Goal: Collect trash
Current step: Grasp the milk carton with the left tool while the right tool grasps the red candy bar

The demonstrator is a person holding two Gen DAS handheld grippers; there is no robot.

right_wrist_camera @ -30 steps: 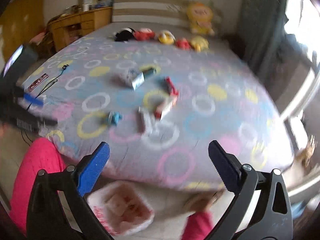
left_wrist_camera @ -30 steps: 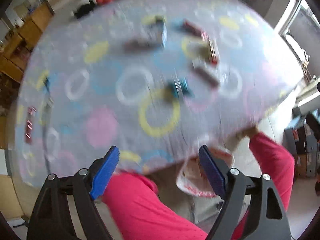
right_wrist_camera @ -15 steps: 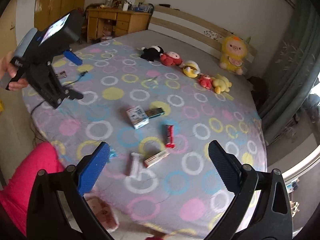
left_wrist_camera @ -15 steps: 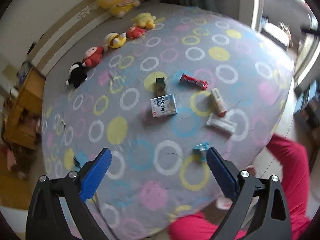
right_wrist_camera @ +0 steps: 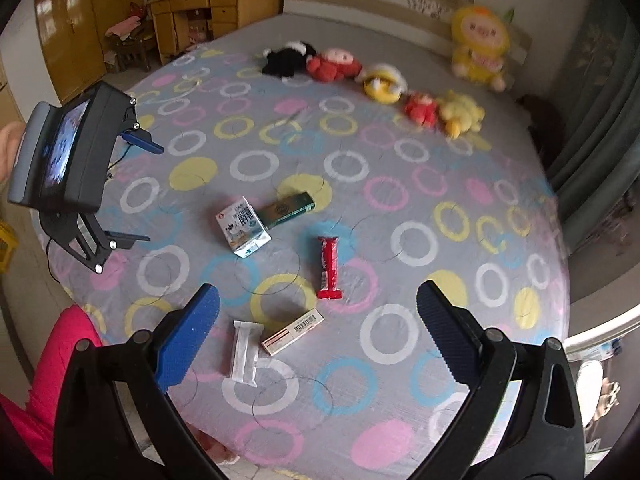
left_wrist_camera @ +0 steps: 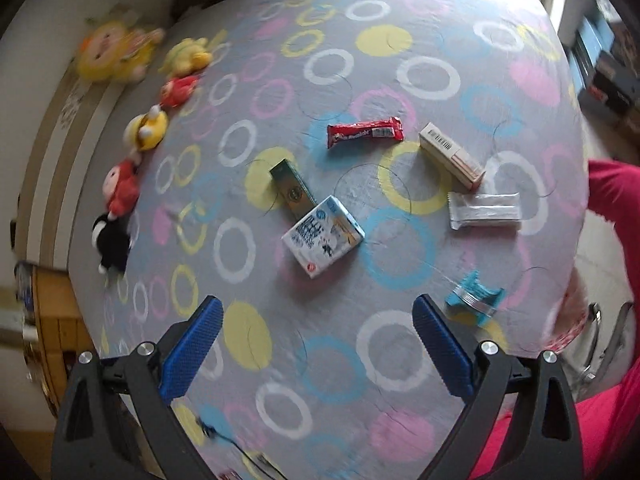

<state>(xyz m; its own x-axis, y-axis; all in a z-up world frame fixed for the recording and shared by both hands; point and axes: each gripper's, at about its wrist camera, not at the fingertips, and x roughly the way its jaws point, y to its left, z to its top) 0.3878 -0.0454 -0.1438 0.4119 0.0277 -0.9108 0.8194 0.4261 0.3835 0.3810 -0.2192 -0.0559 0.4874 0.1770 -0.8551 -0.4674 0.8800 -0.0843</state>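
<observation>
Trash lies on a grey bed with coloured rings: a white milk carton, a dark green box, a red candy wrapper, a beige box, a white wrapper and a blue wrapper. My left gripper is open and empty above the near edge. My right gripper is open and empty above the bed, over the white wrapper and beige box. The carton, green box and red wrapper lie beyond. The left gripper shows at left.
Several plush toys line the headboard side, also in the left wrist view. A wooden desk and wardrobe stand beyond the bed. A red-and-white bag sits by the bed's edge. A black cable lies near the left gripper.
Both grippers have risen from below the bed's edge to over the bed. The views now look down on the trash. Both stay open.
</observation>
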